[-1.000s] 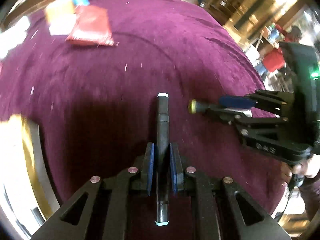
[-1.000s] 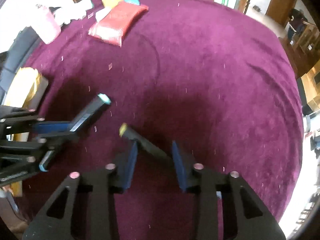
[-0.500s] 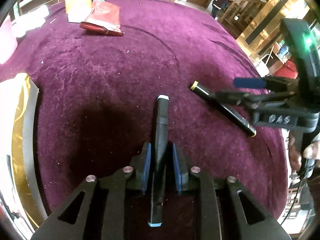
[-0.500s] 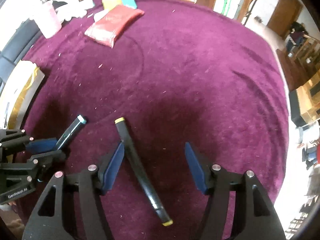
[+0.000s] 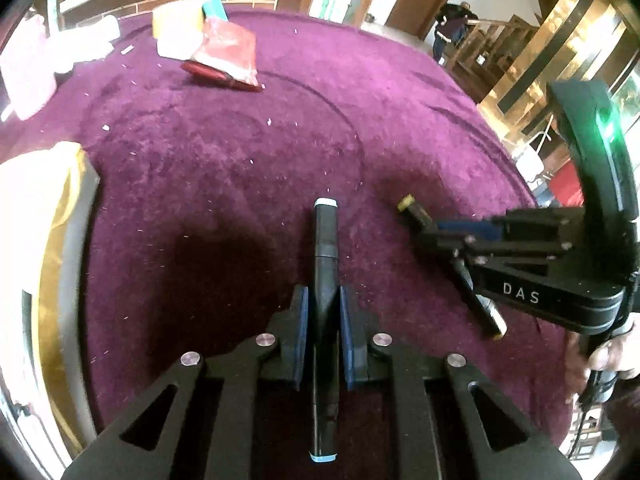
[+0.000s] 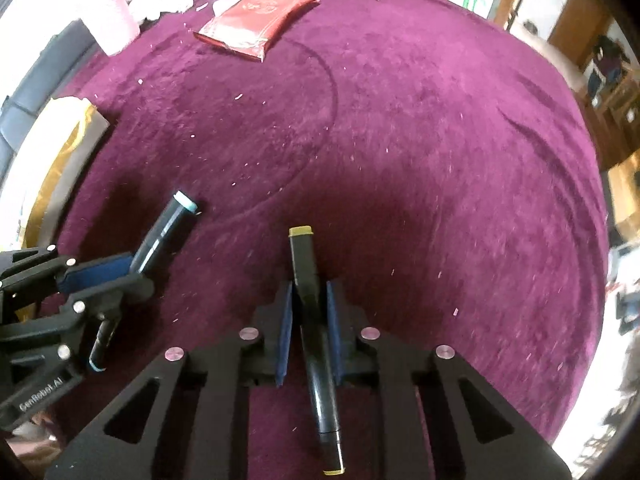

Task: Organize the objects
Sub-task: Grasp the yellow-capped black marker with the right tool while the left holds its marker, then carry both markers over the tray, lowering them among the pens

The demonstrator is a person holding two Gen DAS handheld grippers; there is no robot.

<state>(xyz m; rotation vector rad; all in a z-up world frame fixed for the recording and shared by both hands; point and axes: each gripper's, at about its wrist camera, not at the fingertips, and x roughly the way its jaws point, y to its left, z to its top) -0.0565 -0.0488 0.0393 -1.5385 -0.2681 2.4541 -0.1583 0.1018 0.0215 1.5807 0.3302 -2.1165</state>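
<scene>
While the left gripper [image 5: 323,332] clamps the blue-capped marker [image 5: 325,276], the right gripper [image 6: 308,332] is closing onto the yellow-capped marker [image 6: 312,320]; both hang over the purple cloth [image 6: 420,152], with sorting apparently unfinished.

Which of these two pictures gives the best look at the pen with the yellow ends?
The right wrist view: the yellow-ended pen lies full length between that gripper's blue pads, both ends visible. The left wrist view shows it off to the side, its middle hidden by the right gripper.
</scene>
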